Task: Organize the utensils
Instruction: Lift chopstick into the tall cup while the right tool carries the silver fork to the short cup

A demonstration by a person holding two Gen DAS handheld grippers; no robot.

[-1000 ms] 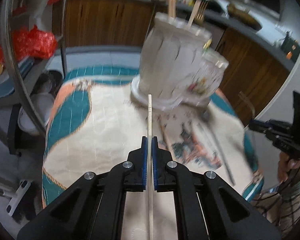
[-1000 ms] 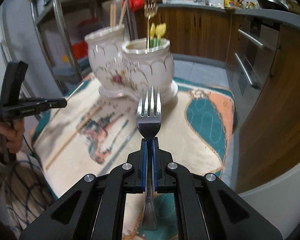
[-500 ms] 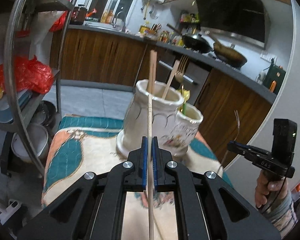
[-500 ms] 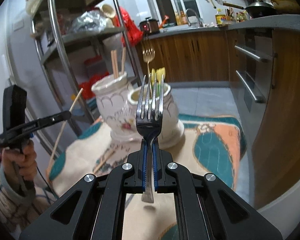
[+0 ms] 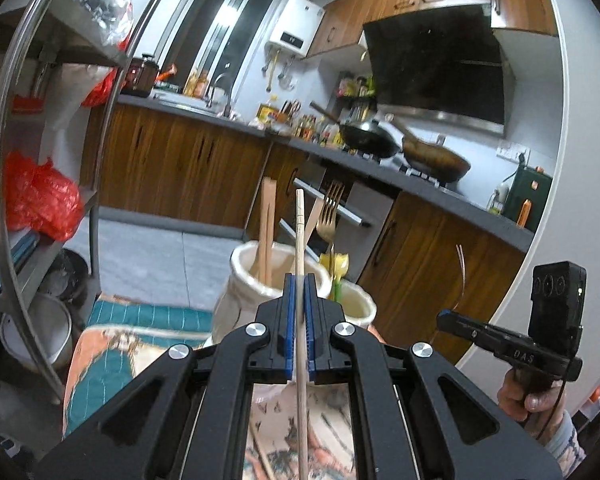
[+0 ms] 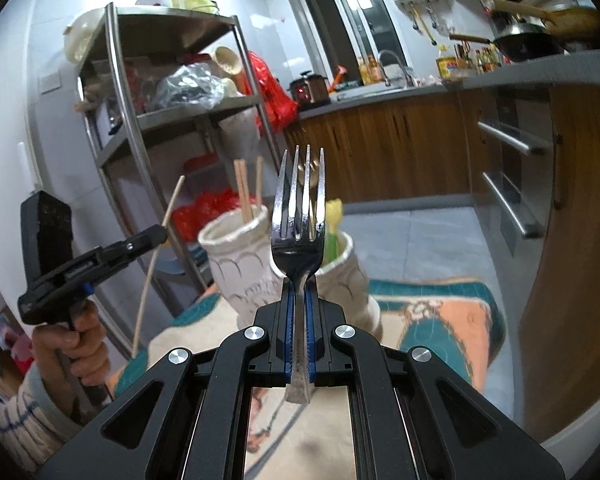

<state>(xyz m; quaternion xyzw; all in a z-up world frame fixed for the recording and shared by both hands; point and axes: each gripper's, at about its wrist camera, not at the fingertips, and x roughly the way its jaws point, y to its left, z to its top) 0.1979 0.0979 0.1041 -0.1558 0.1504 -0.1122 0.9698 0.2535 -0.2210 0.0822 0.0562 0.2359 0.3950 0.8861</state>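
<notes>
My left gripper [image 5: 299, 284] is shut on a wooden chopstick [image 5: 300, 236] that stands nearly upright, its tip above a white ceramic holder [image 5: 240, 280] with chopsticks [image 5: 266, 232] in it. A smaller white holder [image 5: 358, 304] beside it carries a gold fork [image 5: 330, 216] and yellow-handled utensils. My right gripper [image 6: 299, 284] is shut on a steel fork [image 6: 299, 216], tines up, in front of the two holders [image 6: 240, 264]. In the right wrist view the left gripper [image 6: 160, 234] with its chopstick [image 6: 156, 260] is at the left.
The holders stand on a table with a teal, orange and cream patterned cloth [image 6: 440, 320]. A steel shelf rack [image 6: 160, 112] stands to the left. Wooden kitchen cabinets [image 5: 180, 168] and a counter with pans run behind. Another chopstick lies on the cloth.
Both grippers have risen and tilted upward with their utensils, so the holders now sit lower in each view and more of the kitchen shows.
</notes>
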